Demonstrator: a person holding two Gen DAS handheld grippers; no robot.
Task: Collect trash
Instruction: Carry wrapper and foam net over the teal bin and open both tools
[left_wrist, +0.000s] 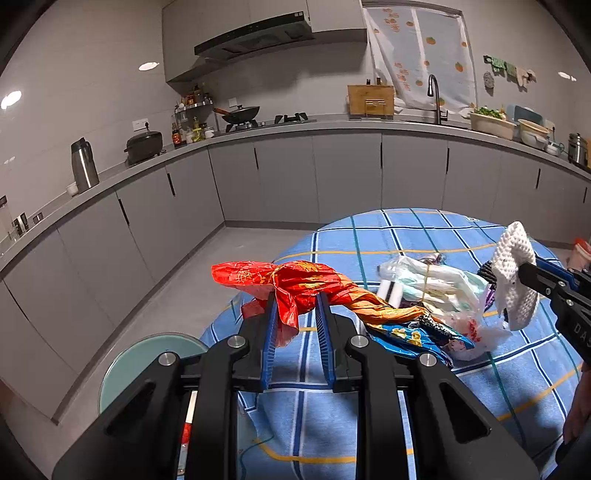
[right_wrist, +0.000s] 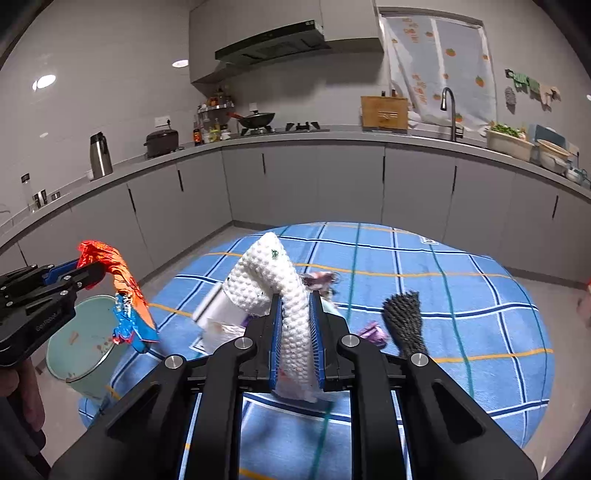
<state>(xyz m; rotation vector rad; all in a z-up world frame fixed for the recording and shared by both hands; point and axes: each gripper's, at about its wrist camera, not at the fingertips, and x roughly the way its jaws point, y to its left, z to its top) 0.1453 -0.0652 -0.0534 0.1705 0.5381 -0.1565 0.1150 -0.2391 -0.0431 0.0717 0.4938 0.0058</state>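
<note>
Step in hand: both grippers hold trash lifted off the table (left_wrist: 424, 229), which wears a blue checked cloth; carrying it to the bin (right_wrist: 86, 341) looks like the current step.
Left gripper (left_wrist: 295, 306): clamped on a crumpled red wrapper (left_wrist: 295, 284), a blue foil packet (left_wrist: 406, 338) trailing from it, above the table's left edge.
Right gripper (right_wrist: 296, 306): clamped on a white knitted cloth (right_wrist: 273, 280), raised over the table's near middle.
Next move: probably swing each load over the pale green bin on the floor beside the left edge, then release.
Remaining pile: plastic bags (left_wrist: 432, 284) in the middle; a dark knitted piece (right_wrist: 404, 325) lies apart.
</note>
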